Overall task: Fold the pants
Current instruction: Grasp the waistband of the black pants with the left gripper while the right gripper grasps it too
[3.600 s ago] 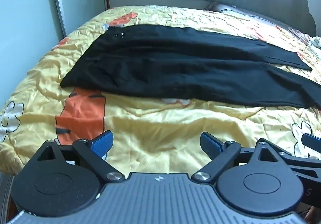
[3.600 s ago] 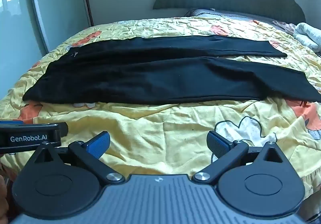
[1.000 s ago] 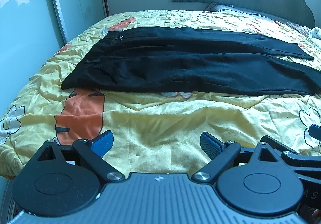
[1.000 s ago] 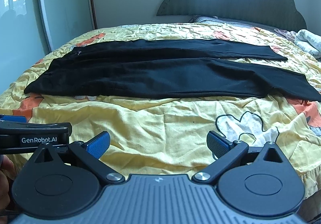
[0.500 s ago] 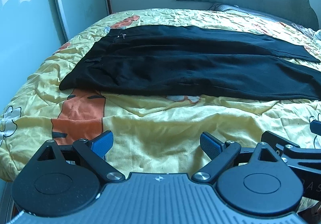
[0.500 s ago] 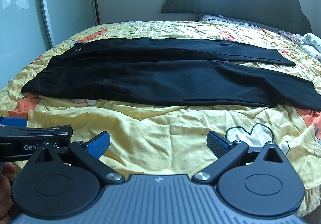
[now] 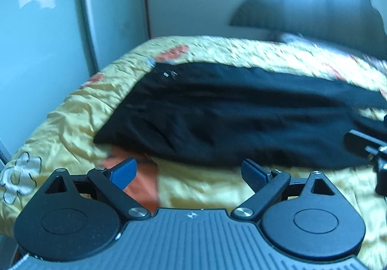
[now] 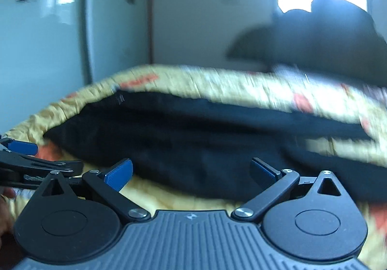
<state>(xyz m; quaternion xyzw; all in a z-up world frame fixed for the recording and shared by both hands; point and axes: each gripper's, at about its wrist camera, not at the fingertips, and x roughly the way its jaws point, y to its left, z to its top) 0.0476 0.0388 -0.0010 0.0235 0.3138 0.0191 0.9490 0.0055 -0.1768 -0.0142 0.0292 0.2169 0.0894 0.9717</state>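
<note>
Black pants (image 7: 229, 115) lie flat across a yellow patterned bedspread (image 7: 72, 122), waist at the left, legs running right. They also show in the right wrist view (image 8: 193, 144), motion-blurred. My left gripper (image 7: 188, 173) is open and empty, just short of the pants' near edge by the waist. My right gripper (image 8: 191, 173) is open and empty, its fingers over the near edge of the pants. The left gripper shows at the left edge of the right wrist view (image 8: 21, 149).
A dark headboard (image 7: 314, 11) stands at the far right of the bed. A pale wardrobe door (image 7: 36, 27) and wall lie to the left. The bed's near edge is directly below both grippers.
Both grippers have moved forward and down towards the pants, which now fill more of each view. Both frames are blurred by the motion. The jaws stay open.
</note>
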